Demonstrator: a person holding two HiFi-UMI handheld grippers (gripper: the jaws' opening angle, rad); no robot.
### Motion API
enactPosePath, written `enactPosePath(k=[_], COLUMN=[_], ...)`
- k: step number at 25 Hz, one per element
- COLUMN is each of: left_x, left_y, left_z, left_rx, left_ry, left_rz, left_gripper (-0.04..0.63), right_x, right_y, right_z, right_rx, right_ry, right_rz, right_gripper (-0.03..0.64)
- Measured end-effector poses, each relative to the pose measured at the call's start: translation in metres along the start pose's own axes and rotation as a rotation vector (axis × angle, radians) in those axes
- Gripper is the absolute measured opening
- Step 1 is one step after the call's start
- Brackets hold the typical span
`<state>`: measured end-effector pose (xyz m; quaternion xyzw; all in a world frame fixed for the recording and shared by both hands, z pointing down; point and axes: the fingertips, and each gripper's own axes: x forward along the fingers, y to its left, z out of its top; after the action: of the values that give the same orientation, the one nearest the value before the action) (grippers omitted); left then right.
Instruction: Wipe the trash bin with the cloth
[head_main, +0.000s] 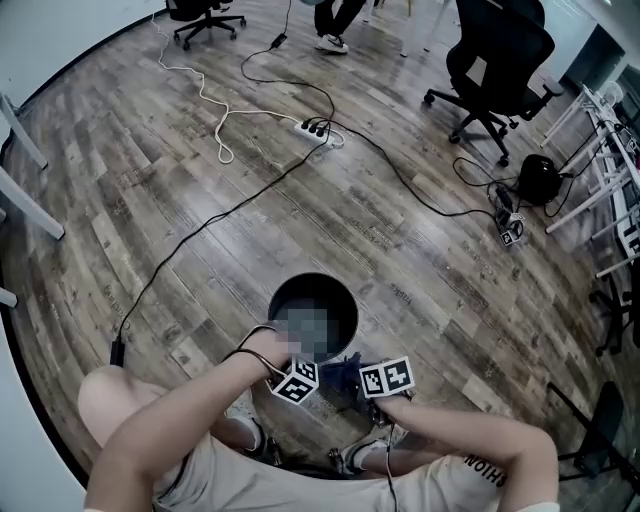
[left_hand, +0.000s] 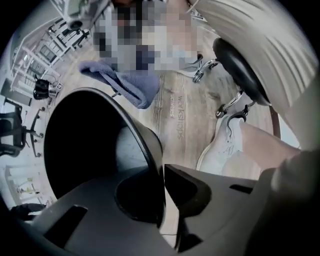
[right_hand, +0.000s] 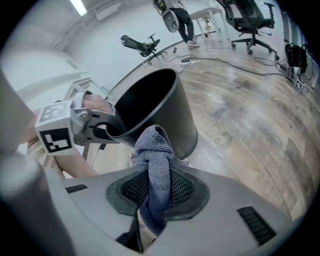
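The black trash bin (head_main: 313, 300) stands upright on the wood floor just in front of the seated person's knees. My left gripper (left_hand: 163, 175) points straight down over the near rim. The bin's wall (left_hand: 145, 140) runs between its jaws, with a thin gap showing on the right jaw's side. The right gripper view shows that left gripper (right_hand: 97, 131) at the bin (right_hand: 155, 107). My right gripper (right_hand: 155, 172) is shut on a blue-grey cloth (right_hand: 153, 145), lifted beside the bin on its right. The cloth (left_hand: 127, 82) hangs beyond the rim in the left gripper view.
The person's knees and white sneakers (left_hand: 220, 150) crowd the near side of the bin, beside a stool (left_hand: 240, 70). A power strip (head_main: 318, 128) and long cables cross the floor beyond. Office chairs (head_main: 495, 60) stand at the back, and metal racks (head_main: 615, 160) at the right.
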<state>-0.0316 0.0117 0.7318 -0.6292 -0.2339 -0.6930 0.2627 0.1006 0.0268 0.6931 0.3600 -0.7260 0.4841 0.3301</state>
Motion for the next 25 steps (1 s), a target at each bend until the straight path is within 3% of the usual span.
enactPosePath(k=[1,5,10,14,21,25], left_x=[0.001,0.001,-0.001,-0.001,-0.001,0.003], left_y=[0.0,-0.004,-0.002,0.003,0.006,0.01], left_z=[0.0,0.007,0.015,0.027,0.037,0.04], left_rx=[0.012,0.013,-0.025,-0.105,-0.209,-0.263], left_ry=[0.01,-0.003,-0.022,-0.031,-0.017,-0.018], left_rz=[0.007,-0.008,0.002,0.002,-0.005,0.02], left_gripper=[0.043,0.026,0.026,0.027,0.028,0.028], right_x=[-0.003,0.004,0.031,0.059,0.124,0.144], right_y=[0.011,0.029,0.008,-0.017,-0.067,-0.087], right_z=[0.003,0.02,0.017,0.005,-0.02,-0.023], right_rx=[-0.016,-0.029,-0.04,-0.016,0.077,0.194], right_ry=[-0.004,-0.021,0.03,0.031,0.018,-0.066], right_rz=[0.023,0.059,0.012,-0.013,-0.075,-0.075], right_gripper=[0.077,0.077,0.077,0.077,0.077,0.077])
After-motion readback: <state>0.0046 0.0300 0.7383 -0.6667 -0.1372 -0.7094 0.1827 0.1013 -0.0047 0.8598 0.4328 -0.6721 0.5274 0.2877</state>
